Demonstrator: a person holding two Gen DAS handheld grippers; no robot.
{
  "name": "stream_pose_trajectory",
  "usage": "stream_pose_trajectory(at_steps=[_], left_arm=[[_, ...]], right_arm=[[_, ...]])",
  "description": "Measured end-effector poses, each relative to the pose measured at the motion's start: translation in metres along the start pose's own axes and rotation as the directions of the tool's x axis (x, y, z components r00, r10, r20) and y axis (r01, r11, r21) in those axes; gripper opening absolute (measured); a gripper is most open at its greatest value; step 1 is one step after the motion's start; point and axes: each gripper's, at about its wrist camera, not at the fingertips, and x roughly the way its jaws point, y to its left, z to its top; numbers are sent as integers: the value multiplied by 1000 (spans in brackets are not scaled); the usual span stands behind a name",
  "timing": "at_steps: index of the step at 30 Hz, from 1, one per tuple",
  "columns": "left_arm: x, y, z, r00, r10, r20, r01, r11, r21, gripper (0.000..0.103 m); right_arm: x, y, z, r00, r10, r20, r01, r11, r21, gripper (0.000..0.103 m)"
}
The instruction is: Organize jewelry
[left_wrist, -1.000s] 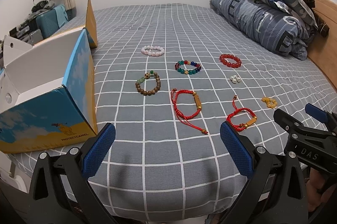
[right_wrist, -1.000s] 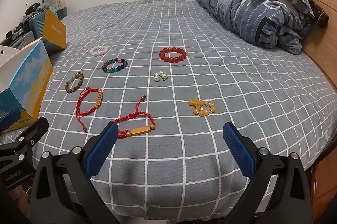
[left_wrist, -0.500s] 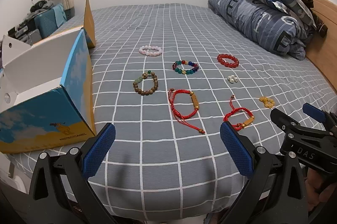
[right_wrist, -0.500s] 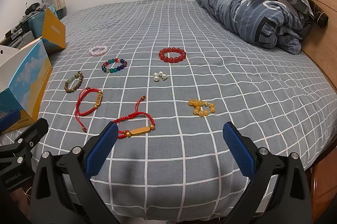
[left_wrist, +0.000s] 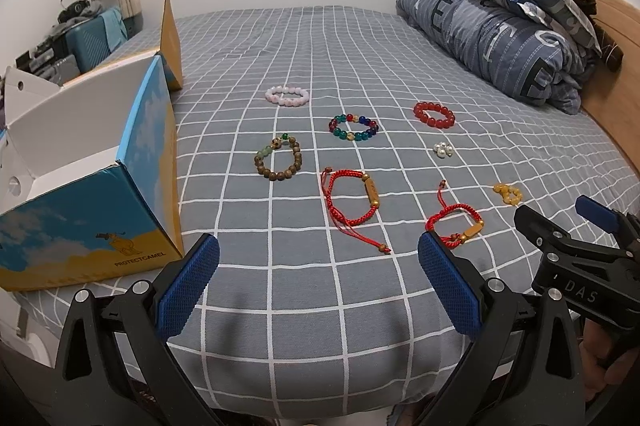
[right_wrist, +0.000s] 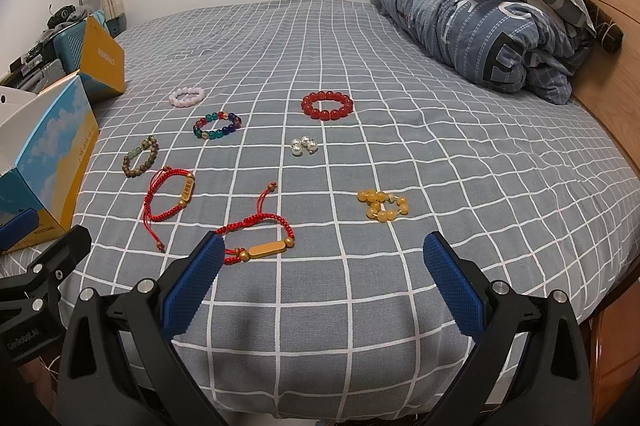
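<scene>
Right wrist view, tool spread empty, bracelets on bed

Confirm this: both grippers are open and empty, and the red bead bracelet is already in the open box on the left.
Not quite. The red bead bracelet lies on the bedspread, not in the box; the right wrist view shows it clearly. The left gripper and right gripper are indeed open and empty.

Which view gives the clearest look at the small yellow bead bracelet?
The right wrist view: the yellow bead bracelet lies whole and unobstructed on the grey checked bedsheet, single beads distinguishable. The left wrist view shows it smaller, near the right edge, just beyond the right gripper.
</scene>
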Motion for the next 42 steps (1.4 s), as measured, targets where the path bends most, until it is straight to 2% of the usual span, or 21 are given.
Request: stream_pose_trajectory(at_steps=[29,34,42], left_arm=[[-2,2,1,1000,6,0,-6,1000,-6,97],[-7,3,13,1000,13,5,-13,1000,-11,97],[-5,5,52,1000,3,-7,-3,999,-44,97]], right_arm=[[-3,0,2,1000,-1,6,1,1000,-3,95],[-9,1,10,1000,-3,17,3,1000,-11,95],[-19,-1,50,999,-16,45,16,1000,-11,95]])
